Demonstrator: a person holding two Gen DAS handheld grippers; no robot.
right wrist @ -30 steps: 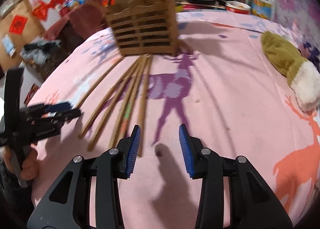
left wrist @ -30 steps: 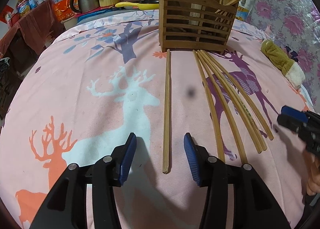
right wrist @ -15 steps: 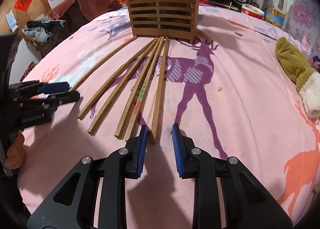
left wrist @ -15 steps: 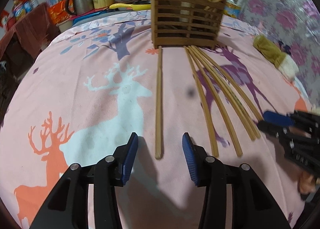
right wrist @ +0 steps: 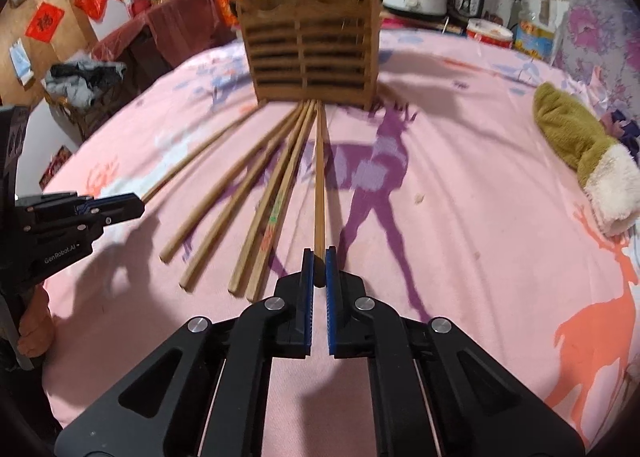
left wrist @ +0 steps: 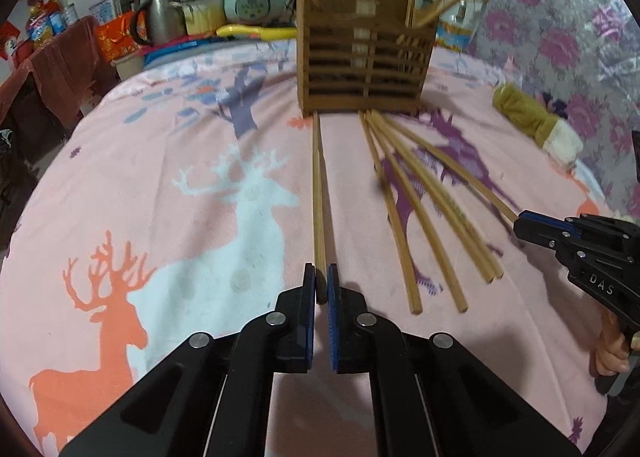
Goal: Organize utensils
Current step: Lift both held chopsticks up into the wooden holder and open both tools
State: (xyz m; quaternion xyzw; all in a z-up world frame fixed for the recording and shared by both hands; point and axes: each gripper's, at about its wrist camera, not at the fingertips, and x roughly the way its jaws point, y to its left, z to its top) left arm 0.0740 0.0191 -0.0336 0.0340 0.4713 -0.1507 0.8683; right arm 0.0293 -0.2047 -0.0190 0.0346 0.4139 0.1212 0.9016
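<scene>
The left claw grips the near end of a lone chopstick; the right claw pinches the rightmost chopstick. Both chopsticks reach ahead to the wooden holder.

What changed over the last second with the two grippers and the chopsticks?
Both grippers closed: the left gripper on the lone chopstick, the right gripper on the rightmost chopstick of the fan. Both jaws were open before. The holder and other four chopsticks stayed put.
</scene>
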